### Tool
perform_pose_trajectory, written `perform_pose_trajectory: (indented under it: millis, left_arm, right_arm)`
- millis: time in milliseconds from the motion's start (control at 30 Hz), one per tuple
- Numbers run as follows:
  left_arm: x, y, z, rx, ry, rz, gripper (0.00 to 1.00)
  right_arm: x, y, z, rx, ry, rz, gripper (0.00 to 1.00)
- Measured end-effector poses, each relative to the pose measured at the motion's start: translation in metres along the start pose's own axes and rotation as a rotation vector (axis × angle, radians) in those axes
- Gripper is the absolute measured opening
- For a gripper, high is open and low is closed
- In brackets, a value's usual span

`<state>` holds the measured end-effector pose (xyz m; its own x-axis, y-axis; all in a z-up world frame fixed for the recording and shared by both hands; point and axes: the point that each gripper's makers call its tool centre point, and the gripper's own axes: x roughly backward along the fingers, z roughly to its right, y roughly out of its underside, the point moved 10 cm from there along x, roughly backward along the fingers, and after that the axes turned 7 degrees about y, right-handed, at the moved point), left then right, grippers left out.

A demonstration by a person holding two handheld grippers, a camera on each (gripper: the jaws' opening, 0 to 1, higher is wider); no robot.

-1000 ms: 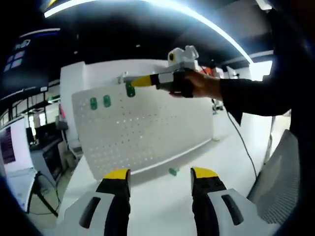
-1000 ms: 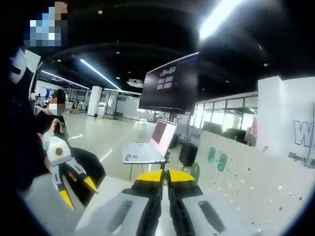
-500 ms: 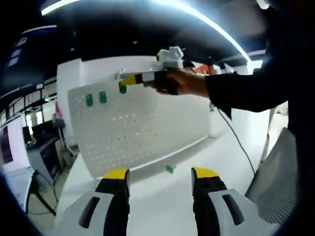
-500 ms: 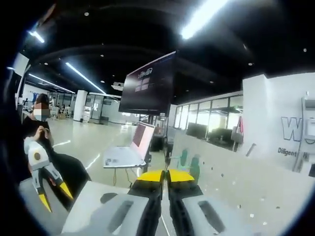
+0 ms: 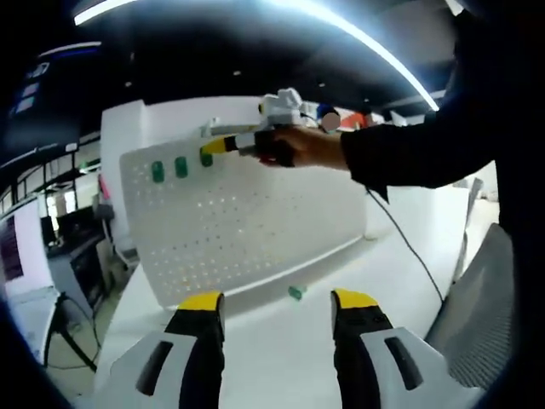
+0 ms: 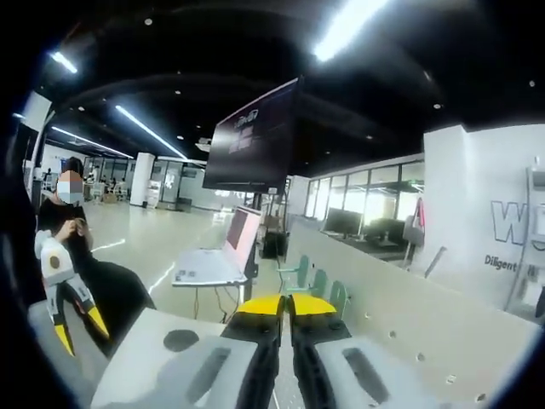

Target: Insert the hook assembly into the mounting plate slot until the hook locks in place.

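Along the top edge of the white pegboard [image 5: 255,230] the right gripper [image 5: 223,145] has slid leftward since a second ago, its yellow tips pinched shut on a green hook [image 5: 206,157] now pressed close beside the two green hooks [image 5: 169,169] already mounted; insertion looks under way, though whether the hook has locked I cannot tell; another green piece [image 5: 295,292] lies on the table [image 5: 281,358] at the board's foot; the left gripper [image 5: 277,301] hangs back with its fingers wide and empty; from the right gripper view the closed tips [image 6: 285,305] meet the board's rim by the green hooks.
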<state>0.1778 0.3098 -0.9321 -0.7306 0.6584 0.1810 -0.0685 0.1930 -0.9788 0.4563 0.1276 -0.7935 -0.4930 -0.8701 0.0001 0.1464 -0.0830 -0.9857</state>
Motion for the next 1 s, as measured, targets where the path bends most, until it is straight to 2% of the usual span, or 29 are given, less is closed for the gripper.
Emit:
perform_pose_trajectory:
  millis: [267,1000]
  left_arm:
    - [-0.001,0.0009,-0.0003,0.003,-0.003,-0.01,0.51]
    - [-0.0013,0.0013,0.0001,0.013,-0.005,-0.015,0.5]
  right_arm:
    - [0.0009,0.0001,0.0057,-0.011,-0.004,0.009,0.01]
    - [-0.0069,0.0017,0.0036,0.018,-0.033,-0.01,0.01]
